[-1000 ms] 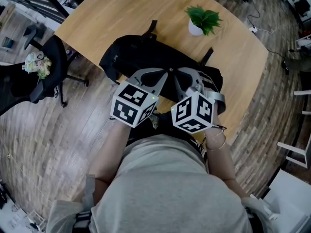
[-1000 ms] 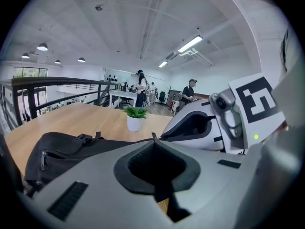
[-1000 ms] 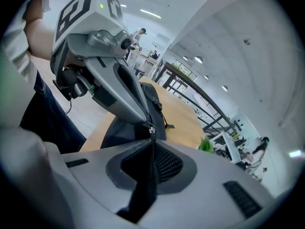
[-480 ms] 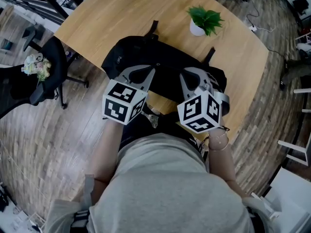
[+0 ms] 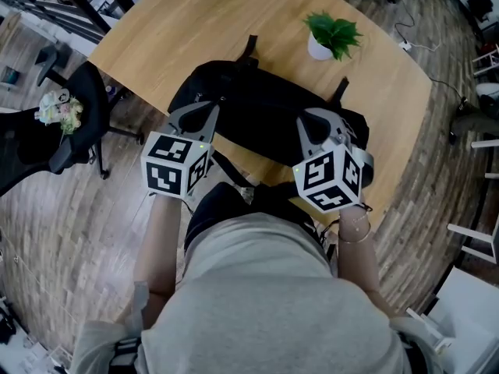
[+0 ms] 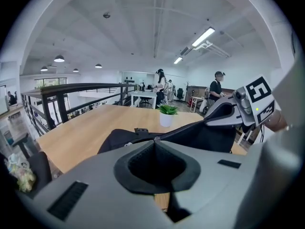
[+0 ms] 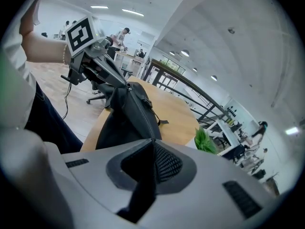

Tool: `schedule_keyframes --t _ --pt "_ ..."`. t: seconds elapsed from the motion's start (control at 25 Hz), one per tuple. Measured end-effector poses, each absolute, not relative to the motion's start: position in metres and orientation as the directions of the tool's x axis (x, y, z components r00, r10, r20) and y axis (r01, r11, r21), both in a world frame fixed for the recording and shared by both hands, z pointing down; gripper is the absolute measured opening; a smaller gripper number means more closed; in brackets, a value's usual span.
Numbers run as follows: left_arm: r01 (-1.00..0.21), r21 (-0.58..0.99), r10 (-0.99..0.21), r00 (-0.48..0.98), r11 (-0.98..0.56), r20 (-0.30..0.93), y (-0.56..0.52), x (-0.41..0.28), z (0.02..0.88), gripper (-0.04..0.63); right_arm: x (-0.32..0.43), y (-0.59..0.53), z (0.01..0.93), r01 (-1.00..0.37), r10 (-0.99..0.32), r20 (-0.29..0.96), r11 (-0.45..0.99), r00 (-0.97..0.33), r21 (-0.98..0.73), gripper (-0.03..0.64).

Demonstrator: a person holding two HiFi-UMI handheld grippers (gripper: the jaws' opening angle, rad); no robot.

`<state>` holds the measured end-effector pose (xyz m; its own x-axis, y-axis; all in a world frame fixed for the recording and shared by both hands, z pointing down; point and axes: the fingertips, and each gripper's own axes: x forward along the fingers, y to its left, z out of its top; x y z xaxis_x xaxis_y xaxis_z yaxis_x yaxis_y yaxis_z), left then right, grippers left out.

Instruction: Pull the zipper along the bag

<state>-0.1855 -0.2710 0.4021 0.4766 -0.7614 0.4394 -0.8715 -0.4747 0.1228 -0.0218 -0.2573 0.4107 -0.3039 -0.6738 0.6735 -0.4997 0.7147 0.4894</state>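
Our left gripper (image 5: 196,114), clenched on what we take for the zipper pull (image 6: 155,138), has slid leftward to the left end of the black bag (image 5: 265,104) on the table (image 5: 195,22), so the zipper looks nearly run; our right gripper (image 5: 314,123) pins the right end, whose cloth only its own view shows pinched

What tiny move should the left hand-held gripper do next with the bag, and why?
Probably slide the left hand-held gripper a little way toward the left end of the bag. Its jaws are together, seemingly pinching the zipper pull, and some of the bag lies beyond them. The right hand-held gripper is clamped on the bag's other end, which should hold it steady.
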Motion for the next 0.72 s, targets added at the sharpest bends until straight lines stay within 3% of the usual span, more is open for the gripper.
schedule_keyframes --t 0.28,0.72 --pt "-0.906 0.115 -0.803 0.416 -0.408 0.427 -0.279 -0.227 0.402 0.020 -0.022 -0.257 0.410 -0.516 -0.682 0.670 0.704 -0.295 0.489 0.032" --pt "-0.913 0.141 -0.813 0.404 -0.381 0.420 -0.279 -0.225 0.407 0.020 -0.022 -0.258 0.411 -0.513 -0.694 0.663 0.692 -0.280 0.508 0.044"
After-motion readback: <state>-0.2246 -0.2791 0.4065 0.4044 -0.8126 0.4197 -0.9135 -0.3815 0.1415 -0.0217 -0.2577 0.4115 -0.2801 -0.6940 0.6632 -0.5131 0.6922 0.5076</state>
